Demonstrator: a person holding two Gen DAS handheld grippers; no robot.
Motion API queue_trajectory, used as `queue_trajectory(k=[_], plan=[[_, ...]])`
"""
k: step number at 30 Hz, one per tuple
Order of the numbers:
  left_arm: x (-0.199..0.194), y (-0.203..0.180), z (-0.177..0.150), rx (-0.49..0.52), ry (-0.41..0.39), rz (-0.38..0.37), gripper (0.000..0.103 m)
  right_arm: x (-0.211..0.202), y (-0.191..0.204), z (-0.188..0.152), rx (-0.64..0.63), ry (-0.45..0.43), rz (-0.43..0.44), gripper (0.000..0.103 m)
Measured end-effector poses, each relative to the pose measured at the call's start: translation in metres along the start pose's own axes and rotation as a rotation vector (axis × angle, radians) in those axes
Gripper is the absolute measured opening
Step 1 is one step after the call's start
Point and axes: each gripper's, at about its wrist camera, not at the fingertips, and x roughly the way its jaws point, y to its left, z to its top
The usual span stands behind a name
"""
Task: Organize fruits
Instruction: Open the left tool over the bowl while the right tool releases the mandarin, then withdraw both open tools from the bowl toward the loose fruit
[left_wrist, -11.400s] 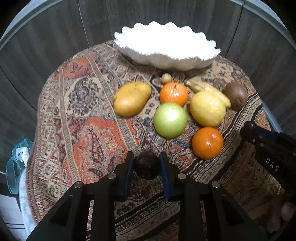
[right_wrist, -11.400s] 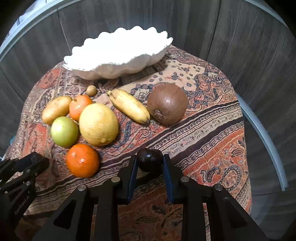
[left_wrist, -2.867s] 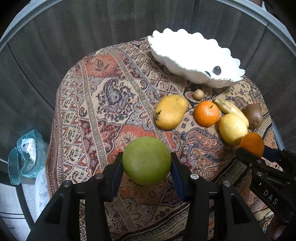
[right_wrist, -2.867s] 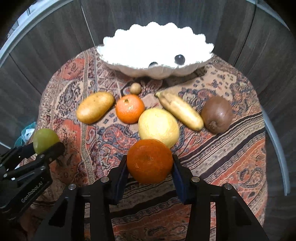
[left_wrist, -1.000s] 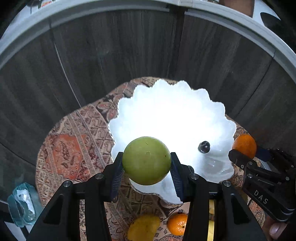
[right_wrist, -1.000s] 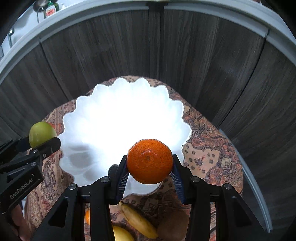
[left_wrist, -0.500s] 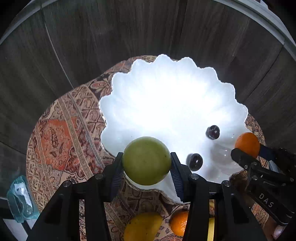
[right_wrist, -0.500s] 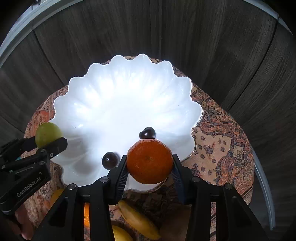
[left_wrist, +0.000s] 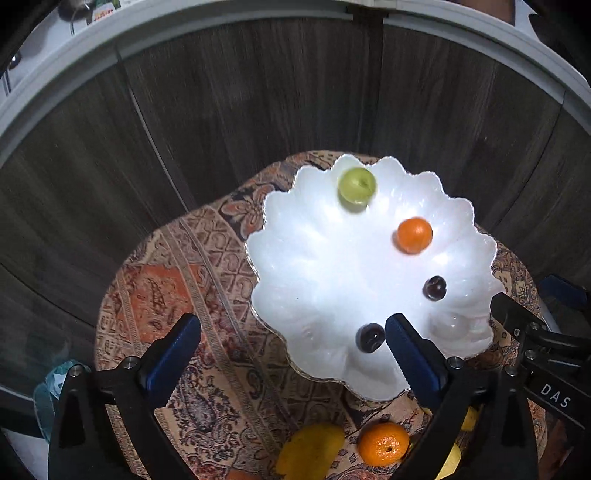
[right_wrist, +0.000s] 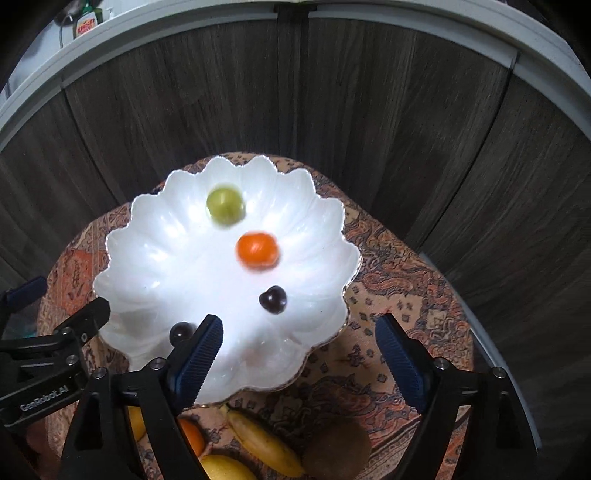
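Note:
A white scalloped bowl (left_wrist: 317, 258) (right_wrist: 147, 266) stands on the patterned cloth. In it are a green apple (left_wrist: 357, 184) (right_wrist: 225, 205), an orange (left_wrist: 414, 235) (right_wrist: 257, 249), both blurred, and two dark plums (left_wrist: 434, 288) (left_wrist: 370, 337) (right_wrist: 272, 300) (right_wrist: 181, 331). My left gripper (left_wrist: 291, 347) is open and empty above the bowl's near left rim. My right gripper (right_wrist: 299, 347) is open and empty above the bowl's near right rim. On the cloth lie a mango (left_wrist: 310, 450), another orange (left_wrist: 384, 443), a lemon (right_wrist: 225, 469), a banana (right_wrist: 266, 446) and a brown kiwi (right_wrist: 338, 448).
Dark wood panels (right_wrist: 332, 110) rise close behind the round table. A teal bag (left_wrist: 48, 398) sits low at the left beyond the table edge. The patterned cloth (left_wrist: 166, 295) covers the table left of the bowl.
Both grippers have opened and let go: the green apple and the orange have dropped into the bowl and are rolling toward its far side. Both grippers have drawn back and up.

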Motion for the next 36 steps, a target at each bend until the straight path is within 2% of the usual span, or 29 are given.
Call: queue_trajectory(k=[15,36], plan=[[-0.036,-0.001,-0.025,0.02,-0.039,0.018,0.103,-0.037,-0.008,-0.022,0.026,-0.053,-0.03,0.086],[-0.049,-0.003,-0.078,0.037,-0.027,0.034,0.103,-0.053,0.002,-0.059,-0.011,-0.026,-0.01,0.086]])
